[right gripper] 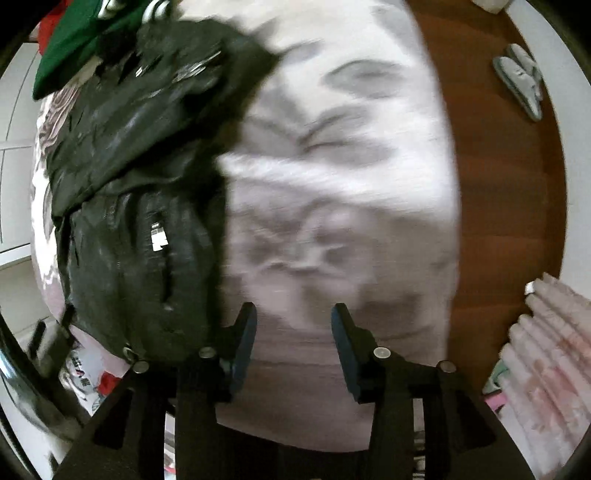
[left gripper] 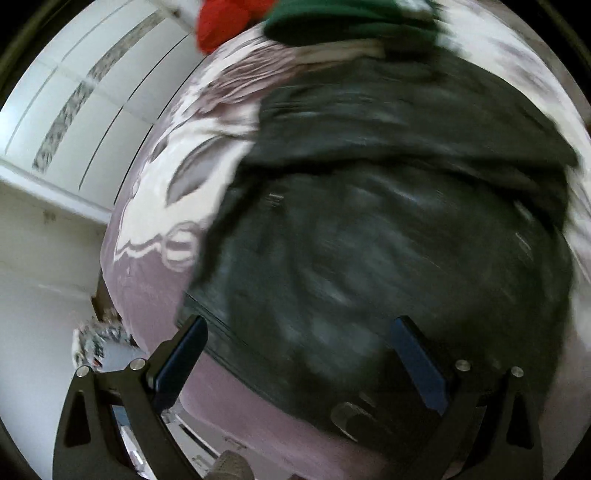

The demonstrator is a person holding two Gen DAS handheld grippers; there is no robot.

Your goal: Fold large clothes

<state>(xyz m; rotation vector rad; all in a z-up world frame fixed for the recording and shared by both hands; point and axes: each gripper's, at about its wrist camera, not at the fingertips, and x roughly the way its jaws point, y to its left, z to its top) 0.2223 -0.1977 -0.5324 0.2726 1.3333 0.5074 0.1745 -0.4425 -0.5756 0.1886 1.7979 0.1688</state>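
A: Start close in. What do the tools look like?

B: In the left wrist view the left gripper (left gripper: 299,328) has its fingers spread wide, nothing between them. It hangs over the near part of a black jacket (left gripper: 388,229). The right gripper (right gripper: 293,317) stands at a middling gap, also empty, above bare bedding beside the jacket.

A: And the jacket itself?

B: It lies on the bed, crumpled and shiny, like leather or a coated fabric, with metal zip hardware on it. In the right wrist view it (right gripper: 140,192) fills the left side. Both pictures are smeared by motion blur, so I cannot make out fine detail.

A: What is the surface under it?

B: A bedspread (right gripper: 332,184), pale pink to white with a large grey leaf or flower pattern. It runs from under the grippers to the far side of the bed.

A: Beyond the bed?

B: To the right in the right wrist view, a reddish-brown wooden floor (right gripper: 509,184) with a pair of grey slippers (right gripper: 521,81) on it. Nearer on that side, a pale pink pleated fabric (right gripper: 546,350); I cannot tell whether it is a curtain or bedding.

A: And farther off?

B: At the far end of the jacket, a green garment (left gripper: 351,18) and a red one (left gripper: 221,22) are piled up. To the left stand white cupboard doors (left gripper: 74,110) with a grey patterned strip.
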